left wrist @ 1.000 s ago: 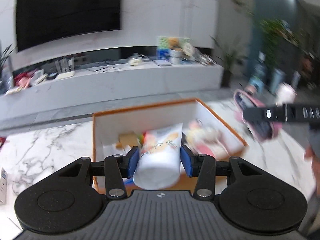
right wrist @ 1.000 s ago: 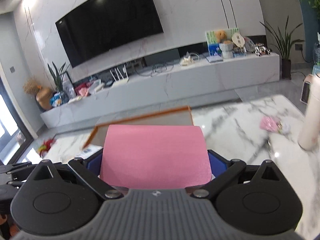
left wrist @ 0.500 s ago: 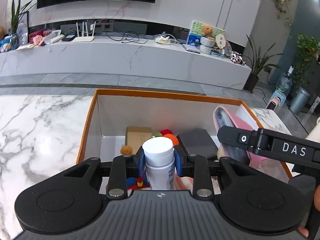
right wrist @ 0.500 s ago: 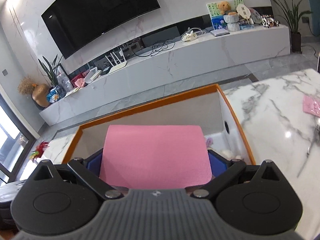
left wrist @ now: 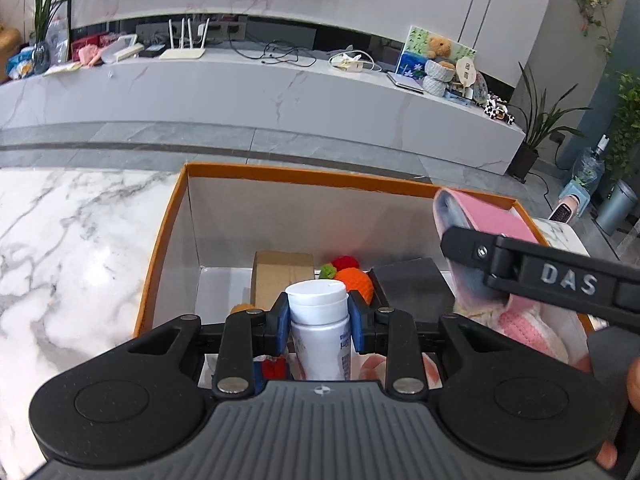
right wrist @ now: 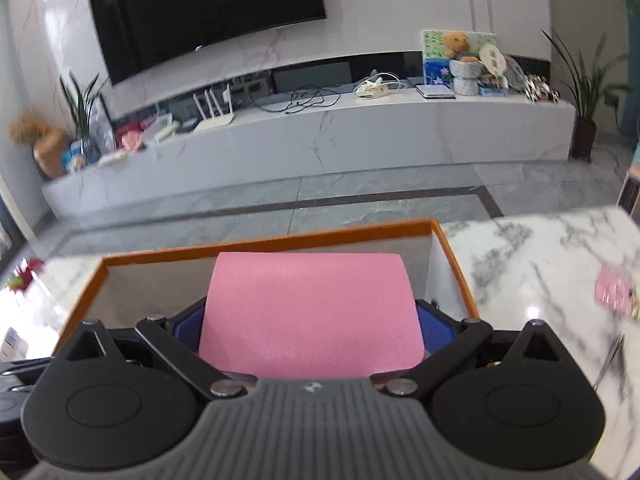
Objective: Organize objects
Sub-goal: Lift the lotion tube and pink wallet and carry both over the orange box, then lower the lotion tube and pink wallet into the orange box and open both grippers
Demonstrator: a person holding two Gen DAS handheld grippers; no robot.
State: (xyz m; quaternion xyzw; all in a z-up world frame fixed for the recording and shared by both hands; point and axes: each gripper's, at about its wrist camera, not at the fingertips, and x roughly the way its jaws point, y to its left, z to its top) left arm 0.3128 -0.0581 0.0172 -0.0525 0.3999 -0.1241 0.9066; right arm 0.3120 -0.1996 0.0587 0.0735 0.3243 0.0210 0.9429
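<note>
Inside the box you have a cardboard carton, orange and red knitted balls and a dark pad. Your left claw is clamped on a white bottle above the box. Your right claw is clamped on a pink slipper, at the box's right side. The box stands on a marble table; behind is a TV.

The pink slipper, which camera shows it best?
The left wrist view: the pink slipper shows side-on, sole and fluffy lining visible, held by the right gripper over the orange-rimmed box. The right wrist view shows only its flat pink sole filling the jaws.
</note>
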